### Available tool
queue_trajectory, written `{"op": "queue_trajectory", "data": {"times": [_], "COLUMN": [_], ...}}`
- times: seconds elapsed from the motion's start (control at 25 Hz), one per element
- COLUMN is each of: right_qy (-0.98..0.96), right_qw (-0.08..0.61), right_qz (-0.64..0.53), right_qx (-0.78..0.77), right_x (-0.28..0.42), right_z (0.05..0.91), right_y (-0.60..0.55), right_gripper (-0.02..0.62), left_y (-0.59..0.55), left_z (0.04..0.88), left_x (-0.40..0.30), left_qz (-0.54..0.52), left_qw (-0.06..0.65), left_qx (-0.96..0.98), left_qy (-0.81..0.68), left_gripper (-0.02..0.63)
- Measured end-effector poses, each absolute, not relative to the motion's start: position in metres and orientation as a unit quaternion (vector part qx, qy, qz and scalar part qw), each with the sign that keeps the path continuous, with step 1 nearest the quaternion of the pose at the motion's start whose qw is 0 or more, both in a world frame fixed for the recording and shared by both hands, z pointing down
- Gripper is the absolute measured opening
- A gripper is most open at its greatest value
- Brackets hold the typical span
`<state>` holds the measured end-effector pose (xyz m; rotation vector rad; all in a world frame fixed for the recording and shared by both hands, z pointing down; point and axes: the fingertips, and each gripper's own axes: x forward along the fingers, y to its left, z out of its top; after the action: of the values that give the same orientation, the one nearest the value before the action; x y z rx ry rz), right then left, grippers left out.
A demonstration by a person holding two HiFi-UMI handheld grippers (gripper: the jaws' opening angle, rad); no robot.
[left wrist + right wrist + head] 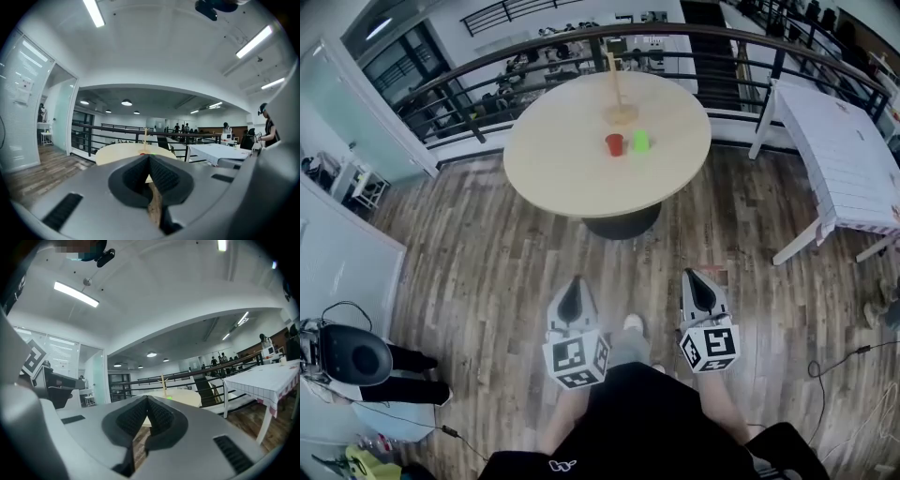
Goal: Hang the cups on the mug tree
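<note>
Left claw [574, 281], right claw [692, 276] shut; red cup [615, 143] beside green cup [640, 141].

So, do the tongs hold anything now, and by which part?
Nothing is held: the left tongs and the right tongs are both shut and empty.

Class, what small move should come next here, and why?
Probably step toward the round table: the red cup and green cup stand beside the mug tree, well ahead of the left gripper and right gripper, both shut and empty.
</note>
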<state>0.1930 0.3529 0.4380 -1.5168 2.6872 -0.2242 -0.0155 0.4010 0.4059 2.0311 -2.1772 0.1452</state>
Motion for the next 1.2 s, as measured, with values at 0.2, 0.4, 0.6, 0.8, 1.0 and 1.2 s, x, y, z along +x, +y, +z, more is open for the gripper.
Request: {"op": "queue_trajectory", "data": {"times": [0.2, 0.4, 0.6, 0.8, 1.0, 1.2], "right_qy": [0.857, 0.850, 0.856, 0.859, 0.866, 0.873], "right_qw": [0.018, 0.012, 0.025, 0.076, 0.054, 0.043], "right_qz": [-0.066, -0.040, -0.013, 0.036, 0.009, 0.010], "right_qx": [-0.511, -0.524, -0.516, -0.505, -0.497, -0.485], "right_x": [0.204, 0.196, 0.152, 0.120, 0.115, 0.117], "right_z": [0.447, 0.443, 0.392, 0.327, 0.344, 0.339], "right_y": [0.288, 0.199, 0.079, -0.012, -0.040, -0.082], "right_gripper": [0.009, 0.009, 0.009, 0.009, 0.009, 0.009], "left_y": [0.331, 0.232, 0.118, 0.022, -0.007, -0.045], "left_z": [0.421, 0.437, 0.418, 0.386, 0.386, 0.380], "left_x": [-0.013, -0.032, -0.063, -0.081, -0.085, -0.083], "left_qz": [0.037, 0.022, 0.026, 0.013, 0.015, 0.011], "left_qw": [0.088, 0.102, 0.106, 0.077, 0.089, 0.092], "left_qx": [0.690, 0.692, 0.703, 0.715, 0.708, 0.705], "left_qy": [-0.717, -0.714, -0.703, -0.695, -0.701, -0.703], "left_gripper": [0.012, 0.012, 0.012, 0.012, 0.012, 0.012]}}
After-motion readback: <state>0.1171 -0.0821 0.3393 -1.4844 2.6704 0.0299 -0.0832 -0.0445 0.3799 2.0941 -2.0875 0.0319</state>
